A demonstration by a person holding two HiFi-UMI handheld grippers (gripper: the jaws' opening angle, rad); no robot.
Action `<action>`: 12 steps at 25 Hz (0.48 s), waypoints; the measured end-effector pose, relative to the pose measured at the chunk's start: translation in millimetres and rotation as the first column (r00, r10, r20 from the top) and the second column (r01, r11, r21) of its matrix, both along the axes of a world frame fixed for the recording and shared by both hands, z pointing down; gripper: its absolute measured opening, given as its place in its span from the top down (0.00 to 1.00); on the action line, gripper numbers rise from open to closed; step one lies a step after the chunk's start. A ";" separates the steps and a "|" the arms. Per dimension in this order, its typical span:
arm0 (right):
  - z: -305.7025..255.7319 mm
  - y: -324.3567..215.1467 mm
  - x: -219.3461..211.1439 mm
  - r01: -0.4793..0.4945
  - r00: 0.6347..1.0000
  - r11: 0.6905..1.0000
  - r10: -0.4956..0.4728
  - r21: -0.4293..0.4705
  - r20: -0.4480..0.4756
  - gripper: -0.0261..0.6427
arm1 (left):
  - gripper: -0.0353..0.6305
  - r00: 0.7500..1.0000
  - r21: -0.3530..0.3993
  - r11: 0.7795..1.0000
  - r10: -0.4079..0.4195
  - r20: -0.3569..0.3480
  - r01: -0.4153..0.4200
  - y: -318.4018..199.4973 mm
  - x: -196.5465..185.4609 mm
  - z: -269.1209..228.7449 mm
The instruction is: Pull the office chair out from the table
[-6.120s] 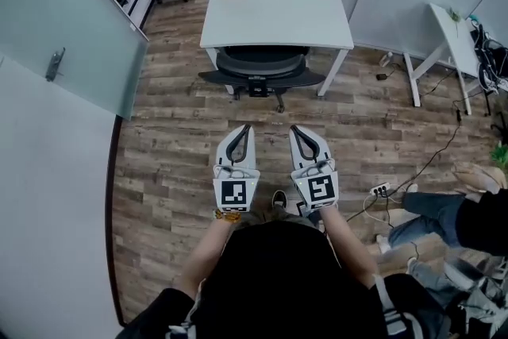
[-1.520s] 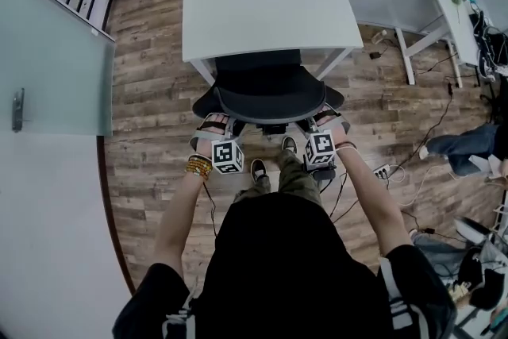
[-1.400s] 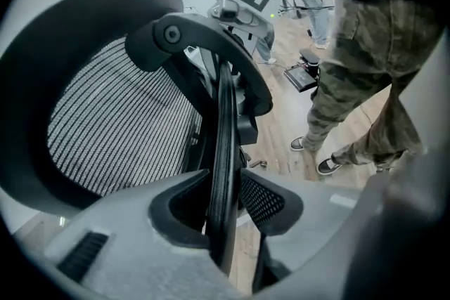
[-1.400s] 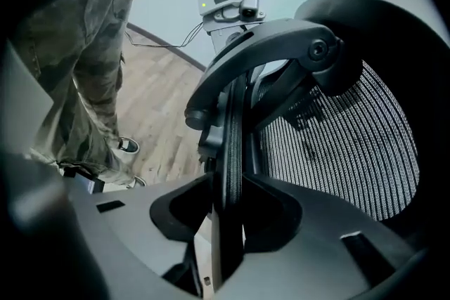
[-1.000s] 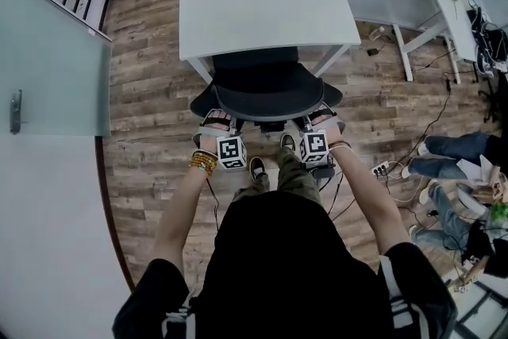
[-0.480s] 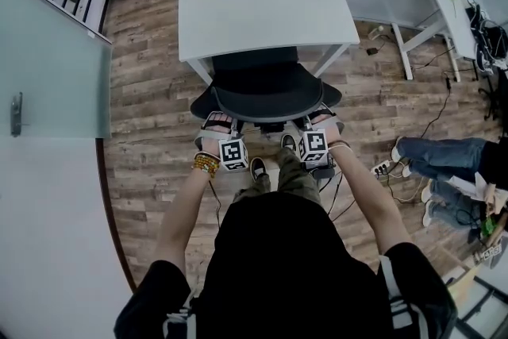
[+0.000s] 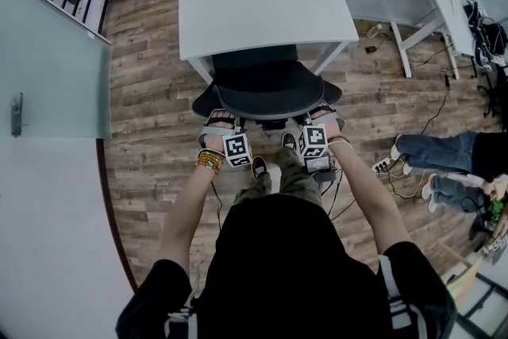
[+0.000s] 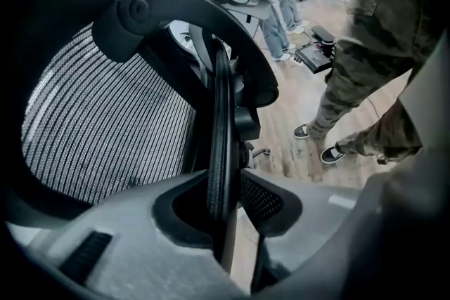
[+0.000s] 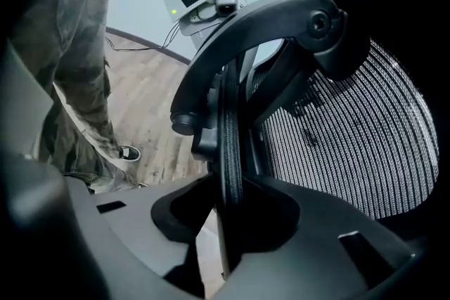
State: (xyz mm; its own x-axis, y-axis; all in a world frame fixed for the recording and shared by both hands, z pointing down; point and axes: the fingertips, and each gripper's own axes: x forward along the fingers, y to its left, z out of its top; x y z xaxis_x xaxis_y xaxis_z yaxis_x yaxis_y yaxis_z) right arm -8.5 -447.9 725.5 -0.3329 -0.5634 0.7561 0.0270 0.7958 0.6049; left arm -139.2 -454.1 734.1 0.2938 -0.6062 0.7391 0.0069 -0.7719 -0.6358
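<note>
A black mesh office chair (image 7: 266,87) is tucked under the white table (image 7: 266,0), with its backrest towards me. My left gripper (image 7: 218,121) is at the backrest's left end and my right gripper (image 7: 324,113) at its right end. In the left gripper view the backrest's thin rim (image 8: 220,116) runs between the jaws of my left gripper (image 8: 221,207), with floor showing beside it. The right gripper view shows the same: the rim (image 9: 230,123) runs between the jaws of my right gripper (image 9: 228,214), and a gap remains. Both pairs of jaws have just been closing around the rim.
My feet (image 7: 258,167) stand just behind the chair. A power strip with cables (image 7: 381,167) and a seated person's legs (image 7: 432,151) lie to the right. A second white table (image 7: 444,8) stands at the far right, a glass door (image 7: 48,52) at the left.
Since six seconds ago I have walked up to the chair and put both grippers at its backrest. Over the last second they stayed there; the bystander's legs shifted.
</note>
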 end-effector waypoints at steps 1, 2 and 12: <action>0.5 0.4 0.2 -0.003 1.000 1.000 0.003 0.001 -0.002 0.83 | 0.77 1.000 -0.001 1.000 -0.002 0.001 0.002 0.5 0.2 0.5; 0.8 0.4 0.4 -0.005 1.000 1.000 0.005 0.003 -0.005 0.83 | 0.77 1.000 -0.003 1.000 -0.004 0.003 0.004 0.7 0.1 0.9; 0.2 -0.5 1.9 -0.005 1.000 1.000 0.005 -0.007 -0.010 0.83 | 0.77 1.000 -0.022 1.000 -0.015 0.013 0.015 -0.6 1.7 2.6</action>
